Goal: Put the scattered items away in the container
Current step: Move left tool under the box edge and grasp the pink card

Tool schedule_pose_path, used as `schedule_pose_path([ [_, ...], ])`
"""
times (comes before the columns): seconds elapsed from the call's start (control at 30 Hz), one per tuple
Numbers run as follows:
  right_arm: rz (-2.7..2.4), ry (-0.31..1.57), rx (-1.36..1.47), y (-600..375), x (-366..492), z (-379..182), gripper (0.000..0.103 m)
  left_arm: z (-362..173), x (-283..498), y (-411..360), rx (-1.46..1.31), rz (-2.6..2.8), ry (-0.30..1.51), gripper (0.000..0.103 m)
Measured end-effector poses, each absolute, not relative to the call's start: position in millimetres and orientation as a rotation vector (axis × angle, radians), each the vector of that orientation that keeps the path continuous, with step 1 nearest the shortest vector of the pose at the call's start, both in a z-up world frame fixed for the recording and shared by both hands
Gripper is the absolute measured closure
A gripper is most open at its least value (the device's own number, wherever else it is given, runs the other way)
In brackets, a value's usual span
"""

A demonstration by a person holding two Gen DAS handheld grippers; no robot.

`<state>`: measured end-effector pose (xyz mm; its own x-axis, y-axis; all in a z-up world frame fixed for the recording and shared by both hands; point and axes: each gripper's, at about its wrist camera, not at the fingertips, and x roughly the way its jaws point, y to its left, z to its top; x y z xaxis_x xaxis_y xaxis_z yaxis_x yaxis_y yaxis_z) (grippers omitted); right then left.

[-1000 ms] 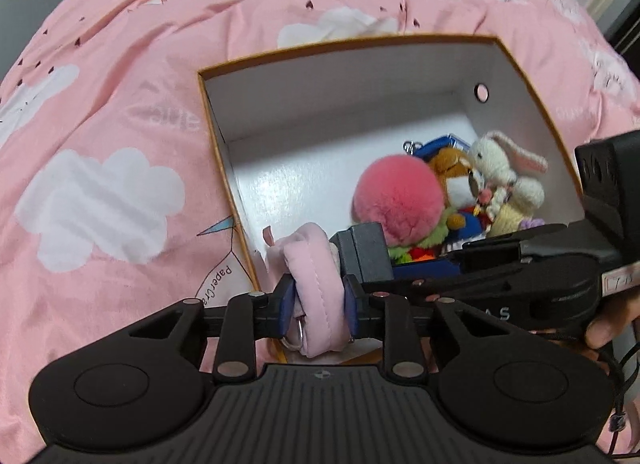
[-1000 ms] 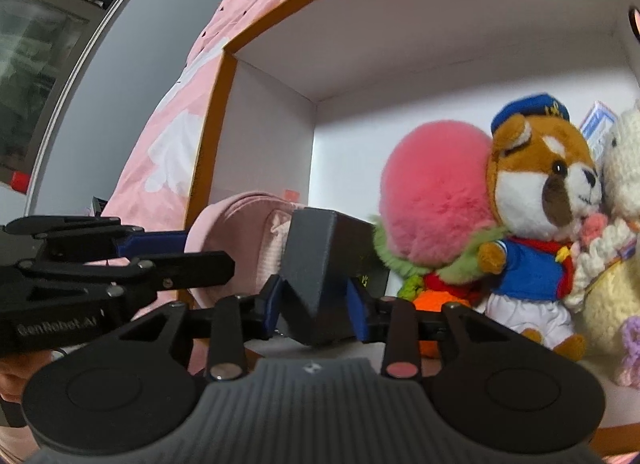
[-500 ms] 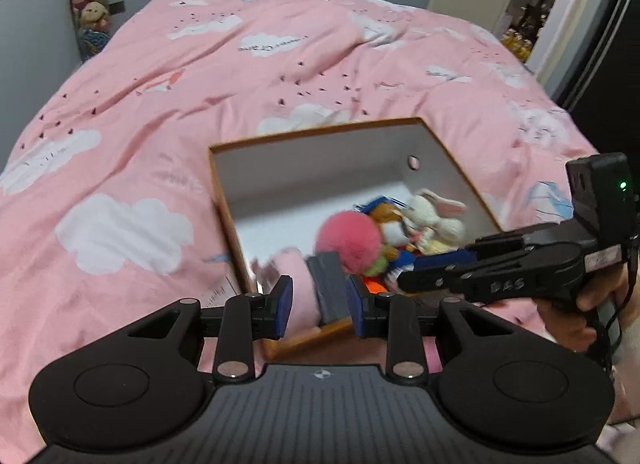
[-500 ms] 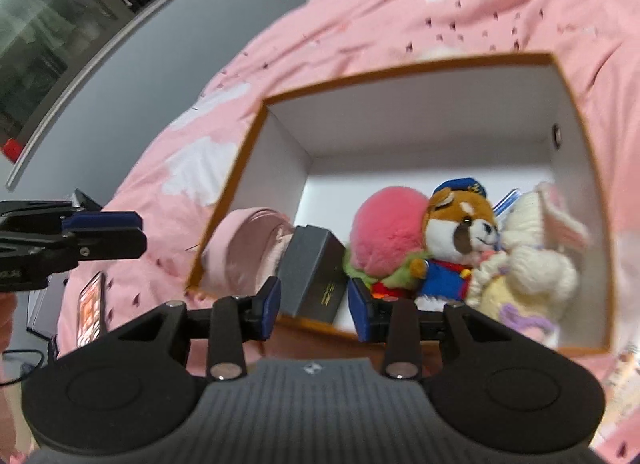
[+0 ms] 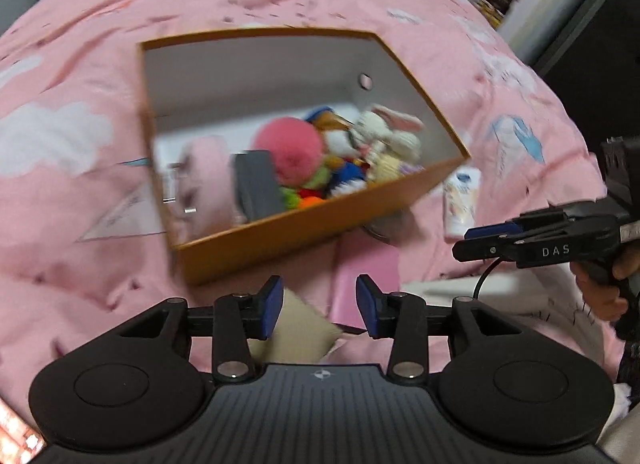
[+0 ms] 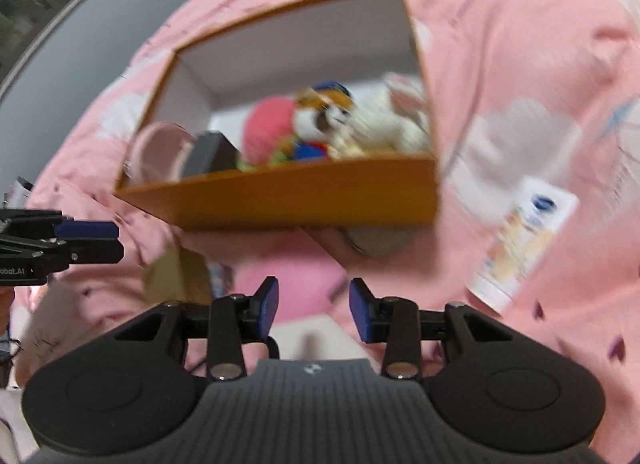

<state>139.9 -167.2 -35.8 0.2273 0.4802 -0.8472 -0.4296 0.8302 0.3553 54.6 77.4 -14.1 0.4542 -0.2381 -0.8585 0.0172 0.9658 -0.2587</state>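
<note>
We're hovering both claws, left (image 5: 318,306) and right (image 6: 314,306), jaws opening with nothing between them. Next is probably the tube (image 6: 524,240), lying on the bed just beside the box (image 6: 280,200): light, squishy, slippery, so we're planning to pinch mid-body.

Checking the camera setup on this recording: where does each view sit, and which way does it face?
Left wrist: on the left gripper, looking forward and down over the pink bedspread at the orange box; its empty, opening jaws show, plus the right gripper and hand.
Right wrist: on the right gripper, facing the box from its near side; empty, opening jaws, left gripper at the left edge.
Shared: box, pink plush ball, lotion tube.
</note>
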Motion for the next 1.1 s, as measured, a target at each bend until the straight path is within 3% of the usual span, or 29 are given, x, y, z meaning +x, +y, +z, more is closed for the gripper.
schedule_pose_path([
  [0.13,0.560,1.188,0.021,-185.7,141.3,-41.2,0.053,-29.4,73.3,52.3,-0.158,-0.219,1.118,0.052],
  [0.77,0.496,1.272,0.140,-193.6,193.5,-91.5,0.050,-111.1,135.1,12.0,-0.157,-0.197,1.311,0.047],
  [1.1,0.513,1.293,0.146,-196.3,190.6,-103.8,0.050,-139.2,146.5,9.0,-0.231,-0.224,1.385,0.019],
])
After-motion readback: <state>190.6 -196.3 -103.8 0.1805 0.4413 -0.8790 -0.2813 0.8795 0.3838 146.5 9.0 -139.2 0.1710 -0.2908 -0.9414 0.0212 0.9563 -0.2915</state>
